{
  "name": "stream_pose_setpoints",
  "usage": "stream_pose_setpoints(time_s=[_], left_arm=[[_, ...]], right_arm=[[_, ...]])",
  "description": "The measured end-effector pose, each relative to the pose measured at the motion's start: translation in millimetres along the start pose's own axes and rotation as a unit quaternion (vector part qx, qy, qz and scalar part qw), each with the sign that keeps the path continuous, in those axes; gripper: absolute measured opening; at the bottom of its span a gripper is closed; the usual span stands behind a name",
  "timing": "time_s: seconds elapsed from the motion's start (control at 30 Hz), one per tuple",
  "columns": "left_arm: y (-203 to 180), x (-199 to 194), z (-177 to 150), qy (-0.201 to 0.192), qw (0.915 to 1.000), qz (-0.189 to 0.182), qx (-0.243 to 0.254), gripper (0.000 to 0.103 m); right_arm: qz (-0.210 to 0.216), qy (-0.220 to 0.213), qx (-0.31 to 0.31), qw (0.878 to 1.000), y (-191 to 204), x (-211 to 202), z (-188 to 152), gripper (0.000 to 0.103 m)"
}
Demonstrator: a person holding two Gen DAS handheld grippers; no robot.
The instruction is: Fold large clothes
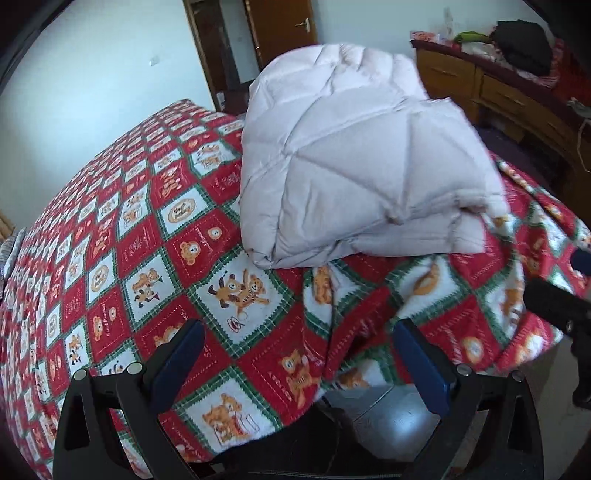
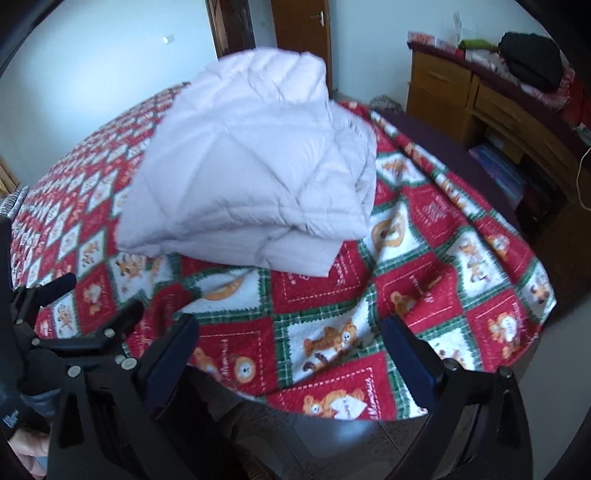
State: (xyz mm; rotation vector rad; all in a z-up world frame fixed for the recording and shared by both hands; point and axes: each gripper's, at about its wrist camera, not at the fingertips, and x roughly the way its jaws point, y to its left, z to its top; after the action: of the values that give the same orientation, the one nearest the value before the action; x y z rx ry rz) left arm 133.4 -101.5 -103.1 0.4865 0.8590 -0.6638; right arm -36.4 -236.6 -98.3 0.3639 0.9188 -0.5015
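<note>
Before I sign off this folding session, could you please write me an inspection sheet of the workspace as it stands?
Surface: bed under a red, white and green bear-print blanket, wrinkled near the front edge.
Job's things: pale quilted garment, folded into a thick bundle, lying on the blanket.
Clutter: nothing seen on the bed.
Grippers: left gripper and right gripper open, empty, short of the bundle.
Cables: thin white cord by the dresser.
Surroundings: wooden dresser piled with dark clothes; wooden door; white wall.
</note>
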Motion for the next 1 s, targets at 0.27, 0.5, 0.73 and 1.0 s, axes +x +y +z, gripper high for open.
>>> stream_pose_setpoints(time_s=[0.27, 0.5, 0.73, 1.0], left_arm=[[-11.5, -45.8, -4.1, -0.038, 0.9989, -0.017, 0.022, 0.102], [-6.1, -84.5, -2.2, -0.084, 0.9961, -0.021, -0.017, 0.102], [-2.4, -118.0, -2.3, -0.123, 0.9914, -0.042, -0.013, 0.102], [21.8, -182.3, 4.0, -0.255, 0.9647, -0.002, -0.067, 0.102]], right_arm=[[-0.032, -0.098, -0.026, 0.994, 10.6, -62.8, 4.5, 0.103], [0.002, -0.15, -0.01, 0.989, 13.8, -99.0, 8.0, 0.103], [0.037, -0.182, -0.013, 0.982, 20.9, -124.7, 5.2, 0.103], [0.021, -0.266, -0.018, 0.963, 24.3, -161.4, 3.5, 0.103]])
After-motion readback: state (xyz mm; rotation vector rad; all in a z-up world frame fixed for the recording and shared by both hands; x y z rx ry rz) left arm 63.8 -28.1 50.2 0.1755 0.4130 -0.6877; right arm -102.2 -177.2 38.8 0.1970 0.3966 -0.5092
